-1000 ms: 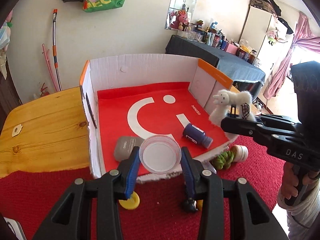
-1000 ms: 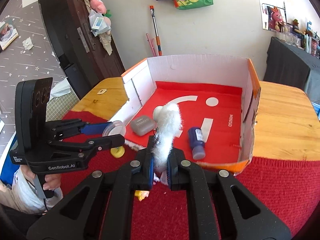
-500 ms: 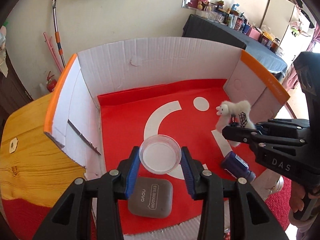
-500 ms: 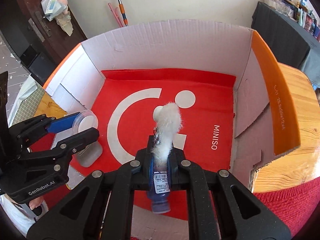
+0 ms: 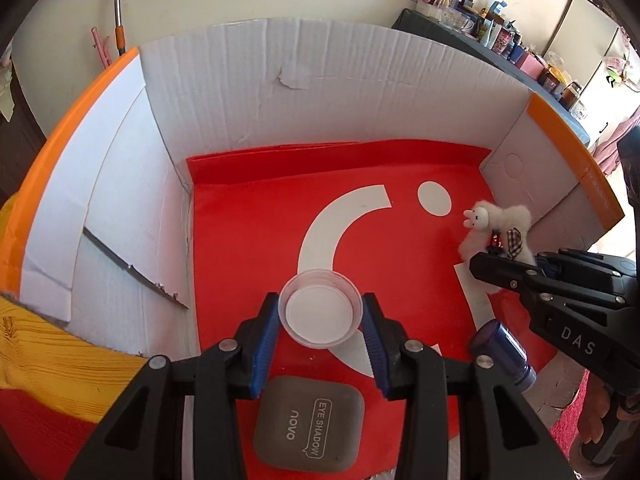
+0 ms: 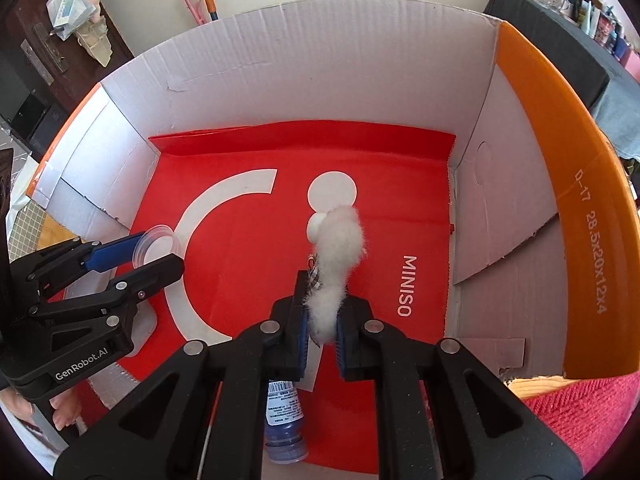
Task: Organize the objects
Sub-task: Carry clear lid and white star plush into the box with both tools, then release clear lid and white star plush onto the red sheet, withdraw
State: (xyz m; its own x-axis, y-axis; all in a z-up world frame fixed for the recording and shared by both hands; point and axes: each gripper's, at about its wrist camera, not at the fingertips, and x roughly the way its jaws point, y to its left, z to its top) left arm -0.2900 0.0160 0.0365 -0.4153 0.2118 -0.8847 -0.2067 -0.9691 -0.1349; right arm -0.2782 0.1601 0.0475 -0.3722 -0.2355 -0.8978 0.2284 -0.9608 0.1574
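Observation:
My left gripper [image 5: 320, 320] is shut on a clear round plastic lid [image 5: 320, 312] and holds it above the red floor of the cardboard box [image 5: 224, 92]. It also shows in the right wrist view [image 6: 158, 246]. My right gripper [image 6: 320, 316] is shut on a white fluffy plush toy [image 6: 338, 248], held over the box floor on the right side. The plush [image 5: 498, 230] also shows in the left wrist view. A grey eye-shadow case [image 5: 310, 426] and a dark blue bottle [image 6: 284, 424] lie on the box floor near its front.
The box has white inner walls and orange flaps [image 6: 576, 216]. It stands on a wooden table [image 5: 44, 356] with a red cloth [image 6: 576, 416] at the front. A dark table with many small items [image 5: 516, 52] stands behind.
Both grippers have moved forward from in front of the box to over its inside, still holding the lid and the plush. The case and bottle now lie below the grippers.

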